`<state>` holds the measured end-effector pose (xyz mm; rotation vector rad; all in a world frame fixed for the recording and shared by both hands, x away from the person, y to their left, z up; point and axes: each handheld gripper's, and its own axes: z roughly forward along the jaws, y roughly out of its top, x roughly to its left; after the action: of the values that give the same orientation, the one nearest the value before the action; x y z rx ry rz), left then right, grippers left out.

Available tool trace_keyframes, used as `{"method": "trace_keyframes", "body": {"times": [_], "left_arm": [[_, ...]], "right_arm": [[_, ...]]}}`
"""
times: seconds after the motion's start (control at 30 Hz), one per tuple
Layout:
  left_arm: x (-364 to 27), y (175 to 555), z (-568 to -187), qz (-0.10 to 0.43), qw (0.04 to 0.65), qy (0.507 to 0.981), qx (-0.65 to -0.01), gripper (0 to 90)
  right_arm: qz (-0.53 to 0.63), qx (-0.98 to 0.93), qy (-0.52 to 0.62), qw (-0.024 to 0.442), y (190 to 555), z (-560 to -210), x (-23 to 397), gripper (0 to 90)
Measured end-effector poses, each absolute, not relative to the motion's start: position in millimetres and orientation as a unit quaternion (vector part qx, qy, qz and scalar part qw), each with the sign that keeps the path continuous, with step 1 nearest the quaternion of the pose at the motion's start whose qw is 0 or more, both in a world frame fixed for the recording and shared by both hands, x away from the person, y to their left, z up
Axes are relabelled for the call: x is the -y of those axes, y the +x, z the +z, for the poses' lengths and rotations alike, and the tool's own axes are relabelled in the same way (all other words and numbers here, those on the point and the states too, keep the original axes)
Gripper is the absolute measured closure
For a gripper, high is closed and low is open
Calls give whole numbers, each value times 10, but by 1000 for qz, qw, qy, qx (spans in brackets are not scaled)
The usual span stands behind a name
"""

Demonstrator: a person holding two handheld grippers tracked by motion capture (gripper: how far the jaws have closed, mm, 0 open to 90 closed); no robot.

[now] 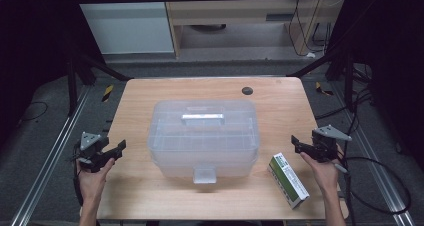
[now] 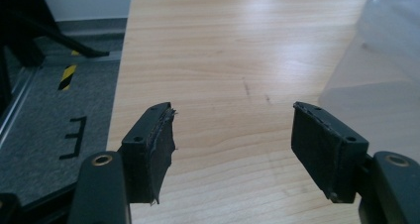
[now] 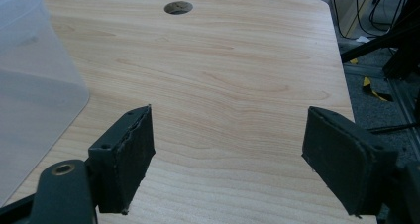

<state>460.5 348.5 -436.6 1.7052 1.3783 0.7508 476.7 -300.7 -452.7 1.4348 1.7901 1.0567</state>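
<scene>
Clear lidded box (image 1: 202,136) mid-bench; left tool (image 1: 114,149) at nine o'clock, right tool (image 1: 299,145) at three, both spread, empty. Slick walls could slip.

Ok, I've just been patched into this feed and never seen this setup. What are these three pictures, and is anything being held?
There is no robot here: a person holds a hand tool with a two-jaw claw in each hand. The high view looks down on the light wooden table. On it stand a clear lidded plastic storage box and, nearer the right claw, a green-and-white cardboard carton. The left claw sits at the table's left edge. The other two pictures come from cameras riding on each claw. Both claws are open, with only bare table between their jaws.
</scene>
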Motion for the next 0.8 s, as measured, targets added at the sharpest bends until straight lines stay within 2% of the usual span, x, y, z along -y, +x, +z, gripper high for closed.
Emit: {"method": "trace_keyframes", "body": {"times": [0.37, 0.8], "left_arm": [[-3397, 4604, -4148, 288, 404, 708, -502, 319], [-3200, 4602, -3674, 293, 420, 743, -431, 328]], "right_arm": [[392, -695, 524, 297, 4736, -4520, 2951, 236], [390, -711, 510, 287, 4717, -4465, 2893, 273]]}}
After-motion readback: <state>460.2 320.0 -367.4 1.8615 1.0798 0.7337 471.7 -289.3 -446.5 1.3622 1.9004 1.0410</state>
